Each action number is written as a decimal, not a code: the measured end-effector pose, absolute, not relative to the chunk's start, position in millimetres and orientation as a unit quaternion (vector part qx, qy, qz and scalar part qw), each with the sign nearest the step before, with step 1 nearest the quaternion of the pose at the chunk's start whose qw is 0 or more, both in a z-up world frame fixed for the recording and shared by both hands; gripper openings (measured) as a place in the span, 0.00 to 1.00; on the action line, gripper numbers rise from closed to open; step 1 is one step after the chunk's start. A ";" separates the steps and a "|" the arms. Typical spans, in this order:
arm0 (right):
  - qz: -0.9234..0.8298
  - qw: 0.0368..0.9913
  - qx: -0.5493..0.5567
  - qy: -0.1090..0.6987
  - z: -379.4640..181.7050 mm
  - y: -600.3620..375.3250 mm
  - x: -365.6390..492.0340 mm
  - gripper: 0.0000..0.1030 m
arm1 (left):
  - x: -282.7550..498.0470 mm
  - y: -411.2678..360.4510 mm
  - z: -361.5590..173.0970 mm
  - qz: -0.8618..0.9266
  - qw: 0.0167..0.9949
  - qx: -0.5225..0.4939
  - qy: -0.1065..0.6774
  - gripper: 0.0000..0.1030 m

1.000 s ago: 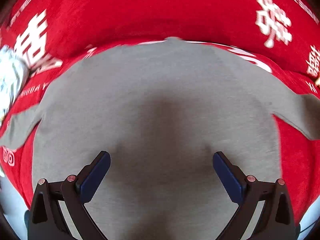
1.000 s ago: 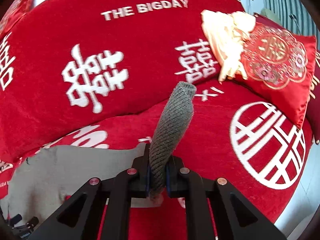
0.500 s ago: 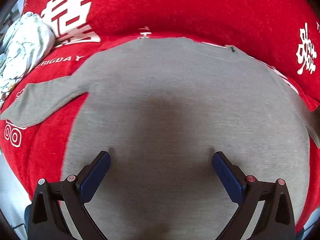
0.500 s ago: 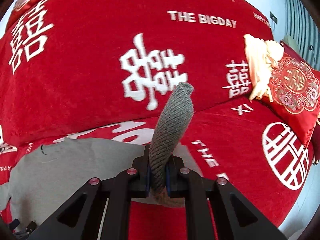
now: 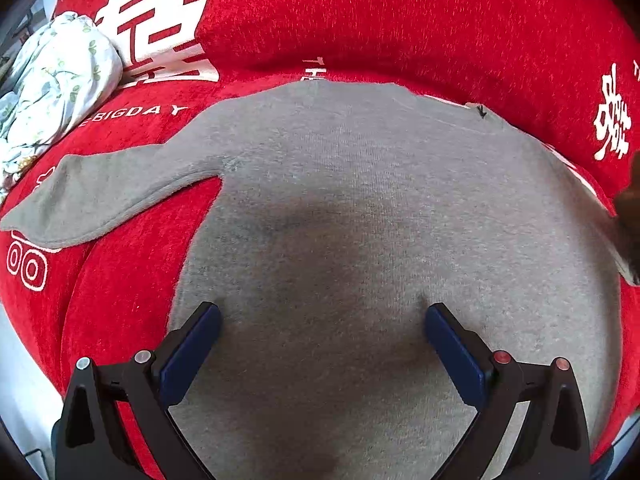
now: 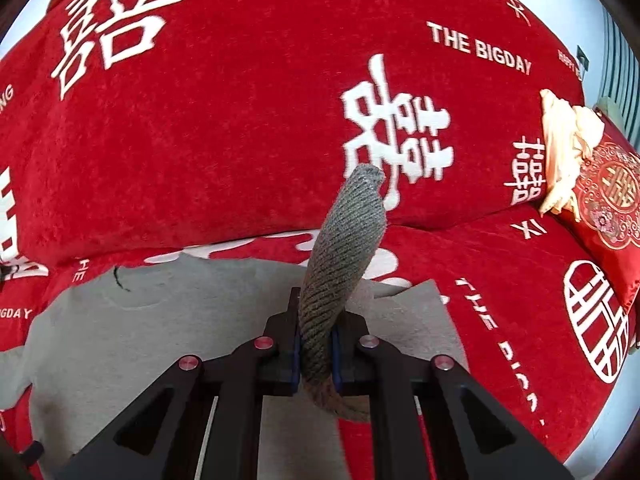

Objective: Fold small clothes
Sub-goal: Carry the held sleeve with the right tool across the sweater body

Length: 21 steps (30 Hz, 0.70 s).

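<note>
Now, sleeve: right hand-held gripper (image 6: 316, 354) is clamping the soft, limp grey sweater (image 5: 360, 208) cuff (image 6: 344, 264);
left hand-held gripper (image 5: 320, 344): gaping wide above the body; take the hem

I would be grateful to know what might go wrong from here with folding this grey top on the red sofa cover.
1. The right gripper pinches only the ribbed grey cuff; it may slip out during the fold.
2. The open left gripper holds nothing, so the grey knitted top may drag across the red printed sofa cover.
3. The other sleeve lies spread.
</note>
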State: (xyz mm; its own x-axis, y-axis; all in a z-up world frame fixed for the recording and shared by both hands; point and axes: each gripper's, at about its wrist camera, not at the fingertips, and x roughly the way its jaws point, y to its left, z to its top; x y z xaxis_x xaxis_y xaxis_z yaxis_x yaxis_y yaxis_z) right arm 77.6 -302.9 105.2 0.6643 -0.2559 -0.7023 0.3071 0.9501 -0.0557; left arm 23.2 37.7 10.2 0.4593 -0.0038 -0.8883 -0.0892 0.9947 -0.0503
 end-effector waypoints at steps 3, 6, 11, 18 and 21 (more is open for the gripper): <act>-0.148 0.912 0.029 0.381 102.9 -287.4 83.4 0.12 | 19.6 42.1 11.7 0.019 0.853 -0.046 0.519 1.00; -0.138 0.914 0.022 0.382 100.9 -267.9 88.5 0.12 | 16.4 48.4 14.4 0.018 0.855 -0.050 0.516 1.00; -0.116 0.917 0.014 0.381 99.8 -234.8 96.8 0.12 | 14.5 61.1 19.7 0.018 0.857 -0.059 0.512 1.00; -0.082 0.922 0.001 0.378 99.0 -185.7 107.8 0.12 | 11.0 76.4 27.3 0.025 0.860 -0.069 0.506 1.00; -0.066 0.924 -0.005 0.378 99.2 -165.4 110.7 0.12 | 9.9 82.5 29.1 0.028 0.860 -0.074 0.505 1.00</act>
